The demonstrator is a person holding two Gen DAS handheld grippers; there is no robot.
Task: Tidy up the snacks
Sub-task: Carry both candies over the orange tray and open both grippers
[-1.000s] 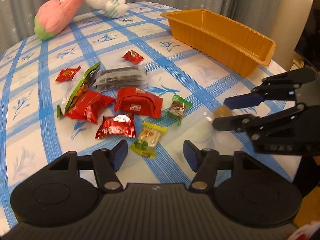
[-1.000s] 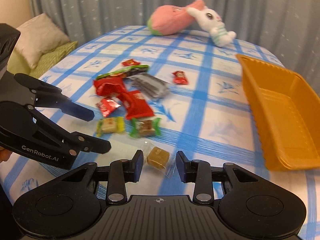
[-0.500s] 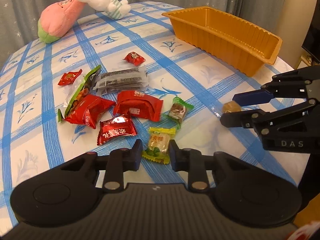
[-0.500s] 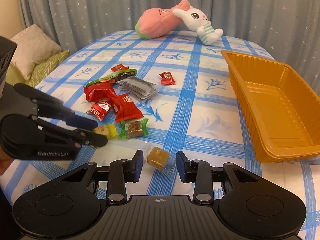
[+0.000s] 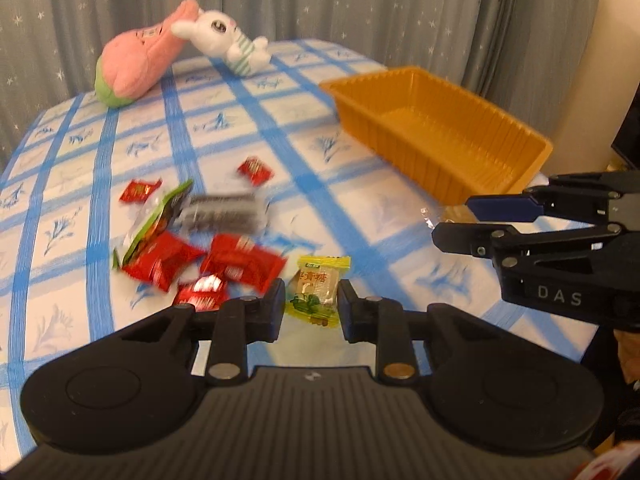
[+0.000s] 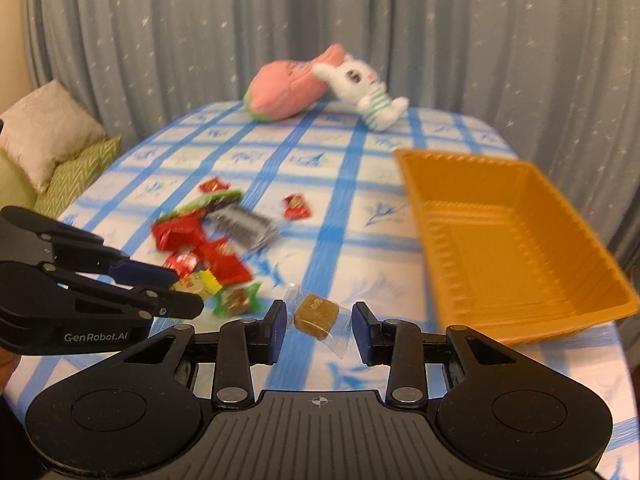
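My left gripper [image 5: 312, 305] is shut on a yellow-green wrapped candy [image 5: 317, 289] and holds it above the blue-checked tablecloth. From the right wrist view, that gripper [image 6: 182, 291] shows at the left with the candy [image 6: 198, 283] at its tips. My right gripper [image 6: 319, 320] is shut on a brown candy in clear wrap [image 6: 316, 315], also lifted. In the left wrist view it [image 5: 454, 220] hangs near the close end of the empty orange tray [image 5: 404, 156]. Several red, green and grey snack packets [image 5: 240, 264] lie in a pile on the cloth [image 6: 188, 236].
A pink plush [image 5: 136, 60] and a white rabbit plush [image 5: 228, 40] lie at the table's far edge before a grey curtain. The orange tray [image 6: 424, 216] takes up the right side. Cushions [image 6: 48, 132] sit beyond the left edge.
My left gripper shut on the yellow-green candy and lifted it off the cloth. The right gripper rose with the brown candy still between its fingers. Both views now look further over the table.
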